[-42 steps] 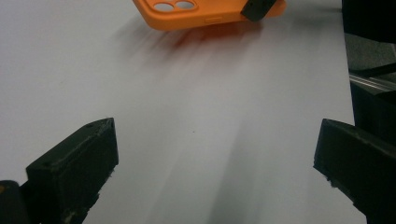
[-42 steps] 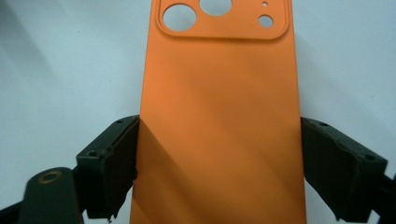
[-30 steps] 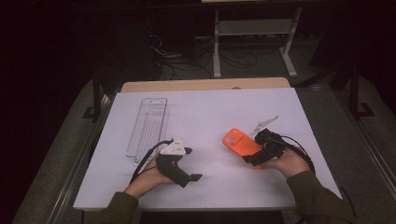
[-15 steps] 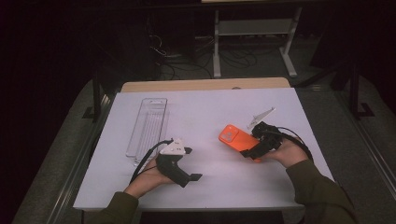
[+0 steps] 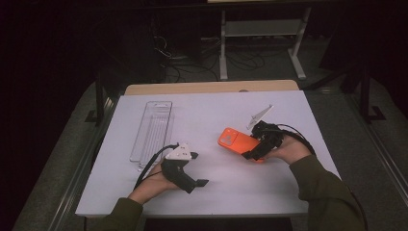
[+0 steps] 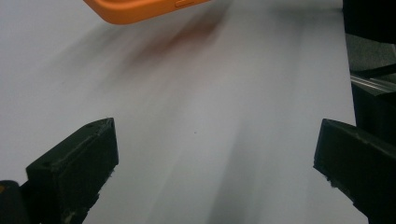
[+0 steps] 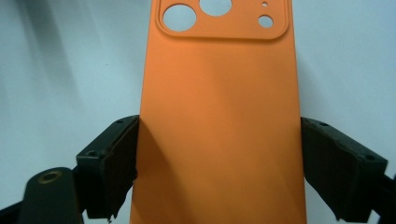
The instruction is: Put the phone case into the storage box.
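**Orange phone case clamped in the right tongs, left tongs idle**

The right tongs (image 5: 254,153) grasp an orange phone case (image 5: 236,140) across its width — in the right gripper view the two black jaws press against the long edges of the case (image 7: 219,116), whose back faces the camera with the lens cut-outs at the far end. The case juts out ahead of the jaws, away from the hand; in the high view that end with the camera cut-out points toward the left tongs. Its shadow on the white bench (image 5: 216,115) lies apart from it in the left gripper view, so it is clear of the surface.

The left tongs (image 5: 201,183) rest low on the bench near the person's edge, jaws released and wide apart with bare white surface between them. From them the case (image 6: 140,9) sits well ahead, at the top of their own view.

A clear plastic tray (image 5: 151,129) lies beyond the left tongs, apart from both — long side running away from the person.
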The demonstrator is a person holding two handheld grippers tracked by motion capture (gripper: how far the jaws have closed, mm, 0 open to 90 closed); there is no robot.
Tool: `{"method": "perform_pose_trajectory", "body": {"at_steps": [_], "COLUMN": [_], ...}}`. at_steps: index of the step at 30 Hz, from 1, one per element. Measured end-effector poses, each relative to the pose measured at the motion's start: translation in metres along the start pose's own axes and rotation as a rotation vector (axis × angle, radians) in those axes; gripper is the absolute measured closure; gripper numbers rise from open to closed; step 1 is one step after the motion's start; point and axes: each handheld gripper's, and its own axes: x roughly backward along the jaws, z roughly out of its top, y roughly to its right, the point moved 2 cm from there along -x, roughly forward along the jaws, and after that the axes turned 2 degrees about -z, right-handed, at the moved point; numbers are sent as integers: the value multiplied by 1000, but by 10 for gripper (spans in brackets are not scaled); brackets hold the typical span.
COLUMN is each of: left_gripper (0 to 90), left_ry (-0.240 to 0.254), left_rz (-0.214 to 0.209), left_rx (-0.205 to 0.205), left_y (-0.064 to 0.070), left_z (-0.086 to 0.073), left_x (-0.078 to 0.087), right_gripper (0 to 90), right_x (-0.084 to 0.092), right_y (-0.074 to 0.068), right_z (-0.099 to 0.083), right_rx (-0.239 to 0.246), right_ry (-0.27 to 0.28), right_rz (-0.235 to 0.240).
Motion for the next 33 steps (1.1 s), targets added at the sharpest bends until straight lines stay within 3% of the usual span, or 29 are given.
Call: {"method": "perform_pose_trajectory", "body": {"at_steps": [13,18,22,33], "left_gripper": [0,0,0,0], "left_ry": [4,-11,-4,4], "left_rz": [-4,-3,-13,-28], "left_rx": [-17,-42,-30,-59], "left_y": [-2,-5,-8,-21], "left_z": [9,17,26,50], "left_x": [12,18,23,28], "right_gripper": [152,152,153,152], "right_x": [-7,-7,-6,-3], "right_y": [-6,-8,-8,-10], "right_z": [3,4,5,7], "right_rx": [98,114,135,159], "right_ry": [0,-1,5,13], "right_rz": [36,42,48,52]}}
